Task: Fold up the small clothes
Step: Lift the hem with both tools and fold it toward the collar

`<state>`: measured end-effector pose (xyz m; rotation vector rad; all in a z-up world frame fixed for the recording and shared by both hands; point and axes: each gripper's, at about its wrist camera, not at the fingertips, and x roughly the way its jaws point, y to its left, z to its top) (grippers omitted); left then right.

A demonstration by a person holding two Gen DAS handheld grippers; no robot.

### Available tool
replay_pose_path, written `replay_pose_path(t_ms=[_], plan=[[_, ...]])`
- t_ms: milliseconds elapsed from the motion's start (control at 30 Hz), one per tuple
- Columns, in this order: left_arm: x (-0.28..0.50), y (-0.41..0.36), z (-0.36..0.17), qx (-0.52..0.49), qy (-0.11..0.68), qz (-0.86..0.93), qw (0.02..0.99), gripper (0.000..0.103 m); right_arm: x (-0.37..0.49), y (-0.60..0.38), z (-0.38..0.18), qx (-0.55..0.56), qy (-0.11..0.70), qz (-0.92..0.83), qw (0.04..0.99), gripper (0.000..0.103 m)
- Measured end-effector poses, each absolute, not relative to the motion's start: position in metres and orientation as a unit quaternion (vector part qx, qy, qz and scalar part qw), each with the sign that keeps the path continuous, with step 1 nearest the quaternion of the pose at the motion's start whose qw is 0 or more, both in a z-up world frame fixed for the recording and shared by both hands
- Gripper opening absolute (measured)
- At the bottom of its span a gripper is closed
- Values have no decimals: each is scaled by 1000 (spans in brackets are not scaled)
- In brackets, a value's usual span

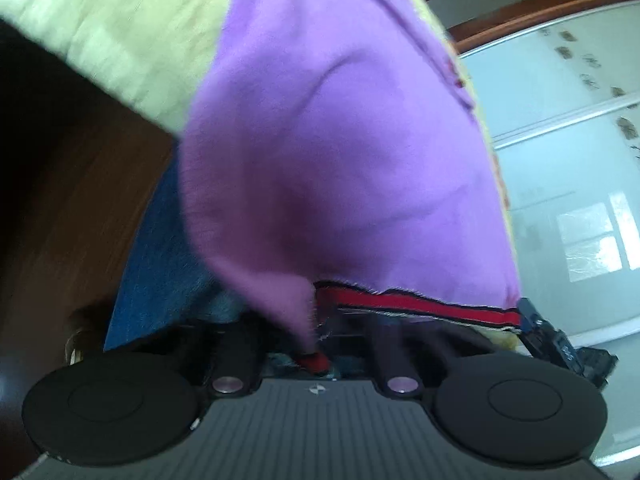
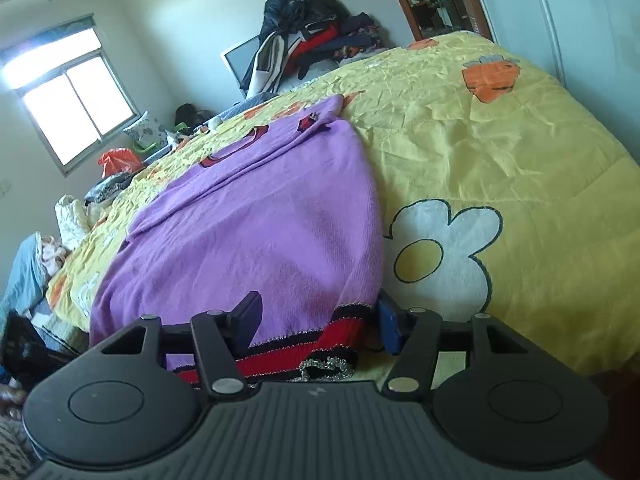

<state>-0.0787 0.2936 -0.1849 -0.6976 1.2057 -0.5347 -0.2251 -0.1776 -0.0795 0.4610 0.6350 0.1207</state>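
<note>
A purple knit sweater (image 2: 256,216) with a red and black hem (image 2: 320,344) lies spread on the yellow bedspread (image 2: 520,152). My right gripper (image 2: 320,326) is open at the near edge, and the hem lies between its dark finger (image 2: 248,320) and blue finger (image 2: 390,330). In the left wrist view the sweater (image 1: 340,140) hangs lifted and drapes over my left gripper (image 1: 316,356). Its fingertips are hidden under the cloth, which bunches to a red point between the jaws. The hem (image 1: 420,304) stretches right to a blue finger (image 1: 532,316) of the other gripper.
A pile of dark clothes (image 2: 320,44) sits at the far end of the bed, with an orange bag (image 2: 120,160) and more laundry on the left under a window (image 2: 72,92). Blue denim (image 1: 160,264) and wooden floor (image 1: 80,208) show below the bed edge; pale wardrobe doors (image 1: 560,140) stand right.
</note>
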Motion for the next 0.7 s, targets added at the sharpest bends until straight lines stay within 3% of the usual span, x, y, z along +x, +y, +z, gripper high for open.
replay_pose_path(t_ms=[100,133,167,500,700], plan=[[-82,301,-185,-328,543,-233,737,3,-225,-180,-80,238,312,66,917,57],[-83,304,-184,-323,540,-229,743,3,-224,-179,-81,230,313,65,919,35],[-84,306,-182,-322,539,-231,744,3,-224,-176,-82,218,320,63,920,5],[-106,337,-117,-312,428,-288,798,3,-237,-184,-46,244,235,87,937,4],[-89,345,-88,-326,358,-283,828,3,-196,-205,-33,294,202,118,927,4]])
